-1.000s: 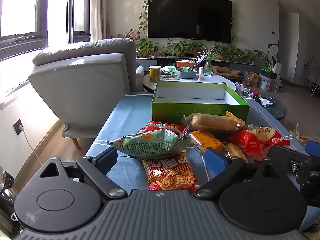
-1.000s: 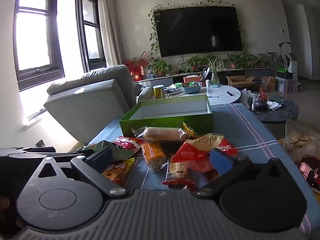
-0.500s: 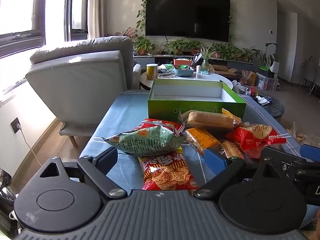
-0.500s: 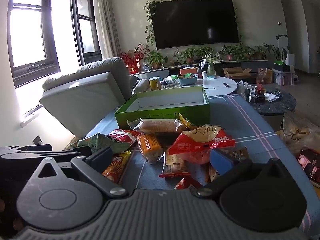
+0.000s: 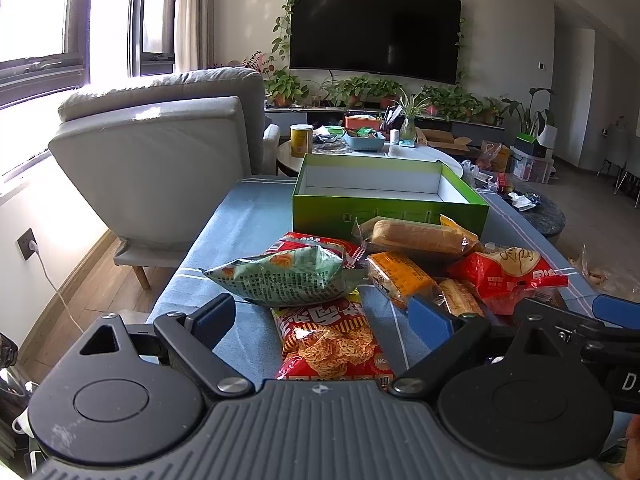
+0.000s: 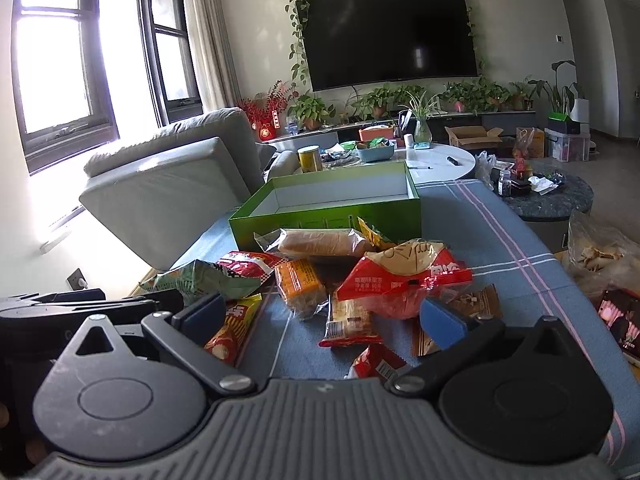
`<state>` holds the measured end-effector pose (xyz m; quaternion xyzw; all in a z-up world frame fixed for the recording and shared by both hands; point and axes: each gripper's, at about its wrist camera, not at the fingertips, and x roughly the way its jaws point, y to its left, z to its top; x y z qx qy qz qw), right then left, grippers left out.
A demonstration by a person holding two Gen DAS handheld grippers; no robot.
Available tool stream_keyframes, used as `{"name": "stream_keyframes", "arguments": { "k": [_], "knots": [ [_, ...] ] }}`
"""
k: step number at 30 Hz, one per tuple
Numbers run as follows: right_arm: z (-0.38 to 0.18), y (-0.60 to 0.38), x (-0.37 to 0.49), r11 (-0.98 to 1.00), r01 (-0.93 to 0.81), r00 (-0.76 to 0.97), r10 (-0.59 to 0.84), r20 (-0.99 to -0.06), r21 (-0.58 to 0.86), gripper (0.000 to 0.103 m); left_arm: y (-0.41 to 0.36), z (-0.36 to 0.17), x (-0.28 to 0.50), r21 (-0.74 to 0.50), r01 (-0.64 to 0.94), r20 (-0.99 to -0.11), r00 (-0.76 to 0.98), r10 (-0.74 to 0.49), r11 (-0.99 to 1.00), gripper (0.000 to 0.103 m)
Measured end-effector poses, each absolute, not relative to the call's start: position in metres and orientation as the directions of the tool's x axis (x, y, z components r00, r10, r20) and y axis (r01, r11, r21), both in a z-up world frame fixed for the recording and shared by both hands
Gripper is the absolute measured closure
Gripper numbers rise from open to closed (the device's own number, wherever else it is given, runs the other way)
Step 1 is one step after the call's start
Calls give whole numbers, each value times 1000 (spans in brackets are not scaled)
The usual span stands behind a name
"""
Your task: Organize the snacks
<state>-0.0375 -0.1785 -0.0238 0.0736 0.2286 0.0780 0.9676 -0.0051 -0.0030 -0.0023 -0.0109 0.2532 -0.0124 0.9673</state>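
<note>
Nothing is packed yet: the green box (image 5: 390,212) stands empty at the far end of the desk (image 5: 240,224), and the snacks (image 5: 400,276) lie heaped just in front of it. Both the left gripper (image 5: 324,316) and the right gripper (image 6: 320,316) hover wide apart, holding nothing. The next move likely calls for closing on a near packet, perhaps the green bag (image 5: 280,276), then carrying it to the box.

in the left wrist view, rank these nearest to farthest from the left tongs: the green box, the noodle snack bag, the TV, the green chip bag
1. noodle snack bag, between the open left tongs
2. green chip bag, just beyond, slightly left
3. green box, behind the pile
4. TV, on the far wall
</note>
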Motion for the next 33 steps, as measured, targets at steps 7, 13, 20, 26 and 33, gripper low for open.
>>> {"name": "stream_keyframes", "arguments": {
  "k": [7, 13, 20, 26, 33],
  "knots": [
    [-24, -177, -37, 977, -119, 883, 185, -432, 176, 18, -4, -2, -6, -28, 21, -487, 873, -32, 999, 10],
    [-25, -178, -37, 977, -123, 883, 189, -430, 176, 18, -5, -2, -6, -26, 21, -491, 871, -31, 999, 10],
    [-24, -177, -38, 976, -120, 881, 188, -434, 179, 18, -5, -1, -6, -26, 19, -490, 871, -29, 999, 10],
    [-25, -179, -39, 973, -135, 881, 204, -427, 187, 18, -4, -2, -5, -31, 9, -492, 870, -23, 999, 10],
    [-25, -177, -40, 974, -145, 884, 208, -420, 177, 18, -4, -3, -5, -33, 9, -492, 870, -24, 999, 10]
  ]
}}
